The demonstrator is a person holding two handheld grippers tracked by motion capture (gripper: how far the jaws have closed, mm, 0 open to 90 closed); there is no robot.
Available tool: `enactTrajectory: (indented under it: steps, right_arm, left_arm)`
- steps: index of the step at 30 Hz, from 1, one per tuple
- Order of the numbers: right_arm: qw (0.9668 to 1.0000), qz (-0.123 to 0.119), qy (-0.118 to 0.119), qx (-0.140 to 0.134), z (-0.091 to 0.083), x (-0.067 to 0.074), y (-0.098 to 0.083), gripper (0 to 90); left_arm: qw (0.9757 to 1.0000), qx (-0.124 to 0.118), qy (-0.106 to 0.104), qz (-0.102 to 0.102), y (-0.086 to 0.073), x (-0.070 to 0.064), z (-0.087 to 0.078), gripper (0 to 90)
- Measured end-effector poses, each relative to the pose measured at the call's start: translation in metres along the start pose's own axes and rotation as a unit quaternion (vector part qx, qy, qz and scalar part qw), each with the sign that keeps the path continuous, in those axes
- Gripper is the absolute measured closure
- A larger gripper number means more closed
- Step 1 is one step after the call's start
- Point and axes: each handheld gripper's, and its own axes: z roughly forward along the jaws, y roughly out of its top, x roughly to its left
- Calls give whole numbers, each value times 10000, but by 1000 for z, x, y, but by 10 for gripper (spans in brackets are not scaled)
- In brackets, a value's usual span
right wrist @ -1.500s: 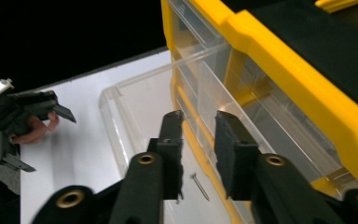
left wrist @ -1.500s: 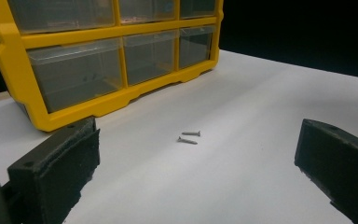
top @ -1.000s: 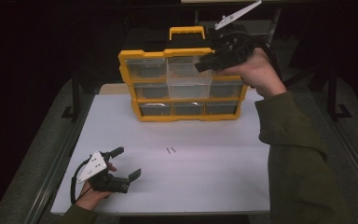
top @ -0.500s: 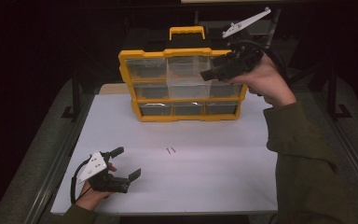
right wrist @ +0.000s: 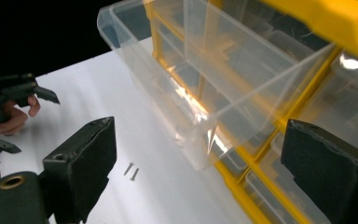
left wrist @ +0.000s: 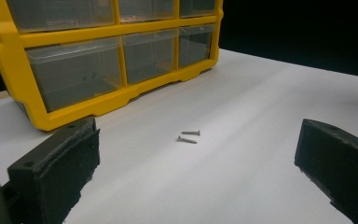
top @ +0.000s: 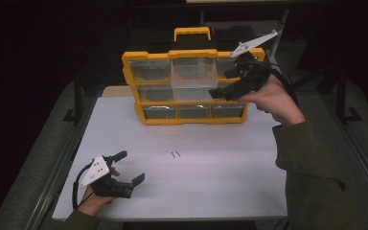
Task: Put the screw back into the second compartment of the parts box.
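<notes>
Right tongs (top: 222, 86) just opening, nothing gripped, beside pulled-out clear plastic drawer (top: 194, 72); left tongs (top: 129, 166) wide, empty. Lower onto two small metal screws (top: 175, 154), pinch one squarely.

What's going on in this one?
A person works at a white table with a gripper in each hand. The right gripper is at a yellow organizer, beside a clear drawer pulled partway out; its jaws have just been opening and hold nothing. The left gripper rests open near the table's front edge. Two small screws lie loose mid-table.
</notes>
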Motion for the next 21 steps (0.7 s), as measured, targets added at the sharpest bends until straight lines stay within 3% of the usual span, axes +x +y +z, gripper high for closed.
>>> enactTrajectory:
  steps: [21]
  right_arm:
    - [9997, -165, -26, -183, 34, 10, -55, 100]
  left_arm:
    - [10000, 3, -5, 14, 0, 0, 0, 0]
